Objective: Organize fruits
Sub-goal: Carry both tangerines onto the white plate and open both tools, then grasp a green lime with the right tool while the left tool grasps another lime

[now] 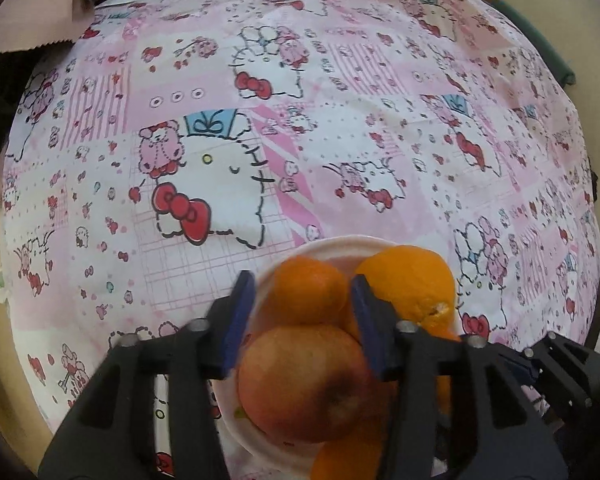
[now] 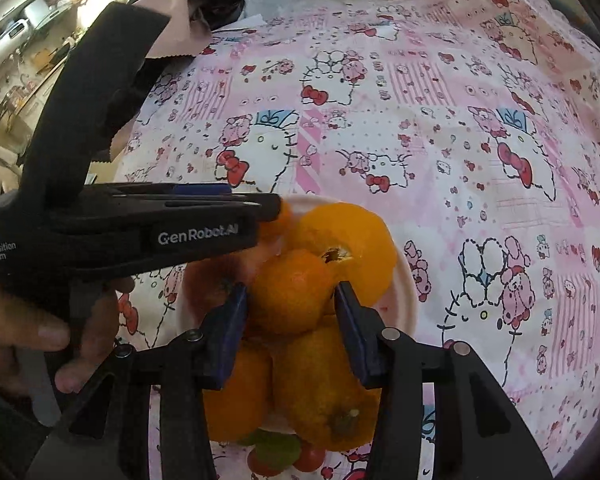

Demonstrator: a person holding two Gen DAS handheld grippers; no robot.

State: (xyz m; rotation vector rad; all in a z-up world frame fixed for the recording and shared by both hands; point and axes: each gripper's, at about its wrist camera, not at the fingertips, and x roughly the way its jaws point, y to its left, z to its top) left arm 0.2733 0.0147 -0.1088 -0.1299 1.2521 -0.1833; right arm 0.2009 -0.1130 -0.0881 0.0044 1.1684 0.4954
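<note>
Orange on orange on a white plate [image 1: 332, 246], and we have both tools hanging almost straight down over the pile on the pink patterned bedspread [image 1: 340, 120]. Our left tool [image 1: 300, 312] straddles the apple [image 1: 304, 384] and a small mandarin [image 1: 310, 290] beyond it, jaws spread with a gap either side, gripping nothing. Our right tool [image 2: 290, 322] brackets another mandarin [image 2: 290, 292] sitting on top of the heap; its pads stand just beside the skin, and we cannot tell whether they touch. That fruit lies dead between the right pads (roundish, no long axis to line up), so the right hand is better placed. Cherry tomatoes [image 2: 308, 458] sit off the plate's near edge.
</note>
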